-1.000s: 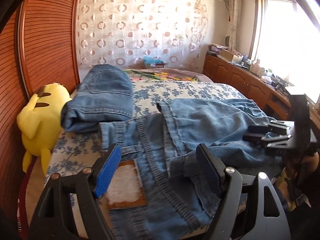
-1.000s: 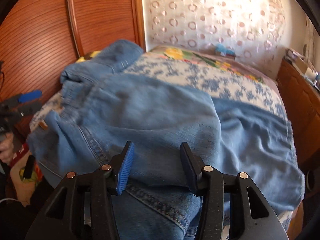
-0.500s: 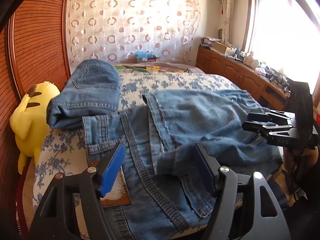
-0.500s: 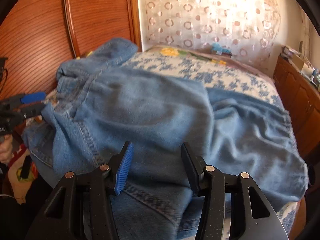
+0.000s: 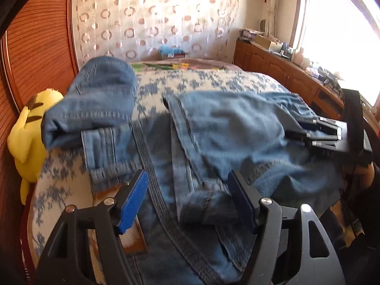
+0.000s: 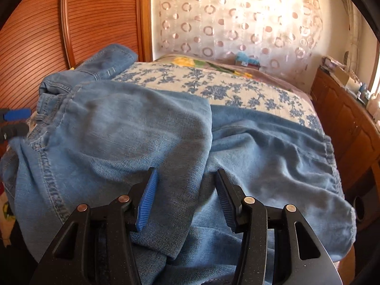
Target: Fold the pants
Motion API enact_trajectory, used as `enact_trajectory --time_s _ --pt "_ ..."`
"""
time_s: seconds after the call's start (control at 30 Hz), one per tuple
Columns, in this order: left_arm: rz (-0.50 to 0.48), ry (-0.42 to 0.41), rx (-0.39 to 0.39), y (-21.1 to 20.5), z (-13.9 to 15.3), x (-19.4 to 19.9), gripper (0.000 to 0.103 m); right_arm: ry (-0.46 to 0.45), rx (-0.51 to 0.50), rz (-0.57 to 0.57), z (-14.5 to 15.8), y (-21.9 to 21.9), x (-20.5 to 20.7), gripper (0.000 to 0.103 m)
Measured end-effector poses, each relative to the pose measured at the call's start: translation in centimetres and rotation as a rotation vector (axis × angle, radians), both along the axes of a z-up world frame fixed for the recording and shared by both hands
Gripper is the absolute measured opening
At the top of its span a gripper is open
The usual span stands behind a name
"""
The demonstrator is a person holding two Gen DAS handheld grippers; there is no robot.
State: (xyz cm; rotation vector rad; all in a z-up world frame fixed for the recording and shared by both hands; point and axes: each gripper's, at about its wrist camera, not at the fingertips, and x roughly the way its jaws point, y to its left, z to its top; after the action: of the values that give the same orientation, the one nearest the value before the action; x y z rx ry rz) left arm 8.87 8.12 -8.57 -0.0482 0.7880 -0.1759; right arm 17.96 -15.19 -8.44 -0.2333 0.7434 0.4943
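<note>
Left tool (image 5: 187, 199) agape above jeans (image 5: 237, 128) hem fold.

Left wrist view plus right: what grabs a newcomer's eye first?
The blue jeans spread crumpled across the near end of the floral bed, one leg doubled back over itself. A second pair, folded jeans, sits at the bed's left edge by a yellow plush toy against the wooden wardrobe. The left gripper and right gripper hover open above the denim.

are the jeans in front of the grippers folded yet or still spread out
Partly folded. One leg of the jeans is doubled back over the rest, its hem lying near the waistband, but the cloth is rumpled and covers much of the bed.
</note>
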Motion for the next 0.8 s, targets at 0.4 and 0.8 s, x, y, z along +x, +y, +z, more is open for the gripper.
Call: enact_trajectory --time_s 0.4,0.8 --pt "-0.01 0.014 -0.009 -1.4 -1.5 -2.6 0.035 0.018 0.045 -0.013 -0.3 -0.8 0.0 0.051" --pt "-0.012 -0.21 -0.046 -0.2 6.3 -6.4 0.002 0.019 0.194 -0.087 0.4 -3.7 0.8 0.051"
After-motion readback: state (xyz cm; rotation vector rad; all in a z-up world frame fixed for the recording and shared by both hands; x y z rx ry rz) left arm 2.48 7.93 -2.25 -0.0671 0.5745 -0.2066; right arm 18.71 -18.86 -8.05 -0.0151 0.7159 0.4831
